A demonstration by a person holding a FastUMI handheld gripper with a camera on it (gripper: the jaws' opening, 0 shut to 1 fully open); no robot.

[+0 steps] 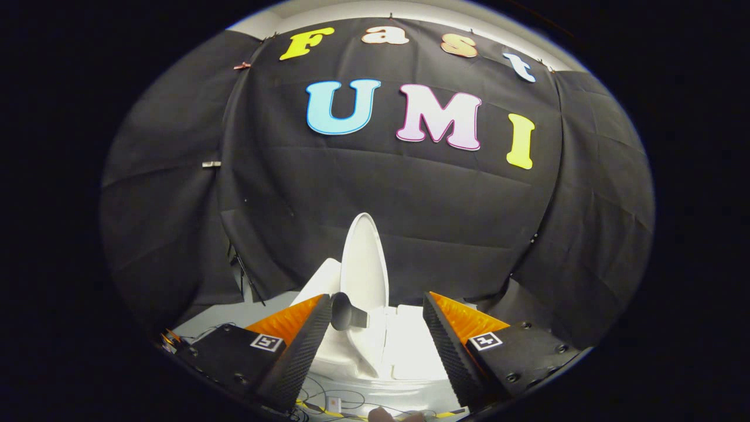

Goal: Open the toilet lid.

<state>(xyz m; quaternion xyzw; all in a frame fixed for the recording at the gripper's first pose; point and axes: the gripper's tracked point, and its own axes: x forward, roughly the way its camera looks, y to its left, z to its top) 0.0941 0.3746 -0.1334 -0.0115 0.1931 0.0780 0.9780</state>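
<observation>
Just beyond our tool's [375, 334] wide-spread, empty fingers, we see the white oval plastic toilet lid [364, 264] standing upright, already raised.

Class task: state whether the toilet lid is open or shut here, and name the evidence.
Open. The toilet lid stands upright, seen edge-on above the toilet, beyond the gripper, whose fingers are spread apart and touch nothing.

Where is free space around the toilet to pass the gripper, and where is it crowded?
The gripper is open, nothing held; the toilet sits between its fingers with the lid raised. Free: the pale floor left of the toilet, up to the black cloth wall. Crowded: cables on the floor below the bowl.
</observation>
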